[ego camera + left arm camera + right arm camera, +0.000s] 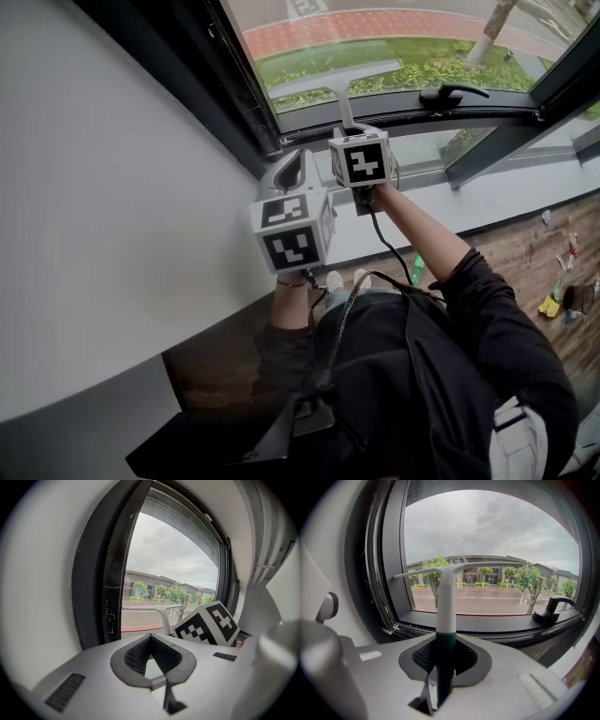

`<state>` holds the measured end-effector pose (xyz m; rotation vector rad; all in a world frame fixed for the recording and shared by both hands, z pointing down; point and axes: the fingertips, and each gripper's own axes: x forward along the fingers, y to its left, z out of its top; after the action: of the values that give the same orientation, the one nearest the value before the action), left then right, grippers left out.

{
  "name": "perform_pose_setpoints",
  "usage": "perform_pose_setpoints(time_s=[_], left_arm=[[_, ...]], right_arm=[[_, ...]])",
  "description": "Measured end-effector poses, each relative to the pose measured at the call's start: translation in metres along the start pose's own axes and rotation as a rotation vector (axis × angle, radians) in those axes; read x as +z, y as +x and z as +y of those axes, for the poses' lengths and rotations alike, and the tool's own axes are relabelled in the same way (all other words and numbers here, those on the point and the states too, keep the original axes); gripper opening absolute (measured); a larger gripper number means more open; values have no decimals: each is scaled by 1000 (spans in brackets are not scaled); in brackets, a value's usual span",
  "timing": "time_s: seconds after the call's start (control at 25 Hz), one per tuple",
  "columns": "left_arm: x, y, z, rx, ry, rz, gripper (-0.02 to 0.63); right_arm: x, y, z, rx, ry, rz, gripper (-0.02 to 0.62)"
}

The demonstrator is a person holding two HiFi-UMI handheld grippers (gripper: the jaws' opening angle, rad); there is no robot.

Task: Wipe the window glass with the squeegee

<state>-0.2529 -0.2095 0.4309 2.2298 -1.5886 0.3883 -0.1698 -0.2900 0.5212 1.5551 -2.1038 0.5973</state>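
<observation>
Squeegee handle between right tongs

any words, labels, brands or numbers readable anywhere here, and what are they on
No readable text in any view.
Left marker cube and right marker cube: black-and-white square patterns only, no letters or digits.
White marking on the pavement outside: cut off by the picture edge, unreadable.
Small items on the floor: too small to read.

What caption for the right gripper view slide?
Right gripper shut on the dark green handle of a white T-shaped squeegee, blade held up before dark-framed window glass.
</observation>
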Motion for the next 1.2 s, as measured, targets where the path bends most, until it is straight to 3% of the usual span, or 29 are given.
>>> perform_pose_setpoints(time_s=[0.76, 1.2], left_arm=[[-11, 4, 3, -2, -6, 23, 0], [-12, 5, 1, -5, 0, 31, 0]], right_arm=[[-16, 2, 2, 15, 12, 31, 54], [-30, -1, 3, 34, 28, 108, 54]])
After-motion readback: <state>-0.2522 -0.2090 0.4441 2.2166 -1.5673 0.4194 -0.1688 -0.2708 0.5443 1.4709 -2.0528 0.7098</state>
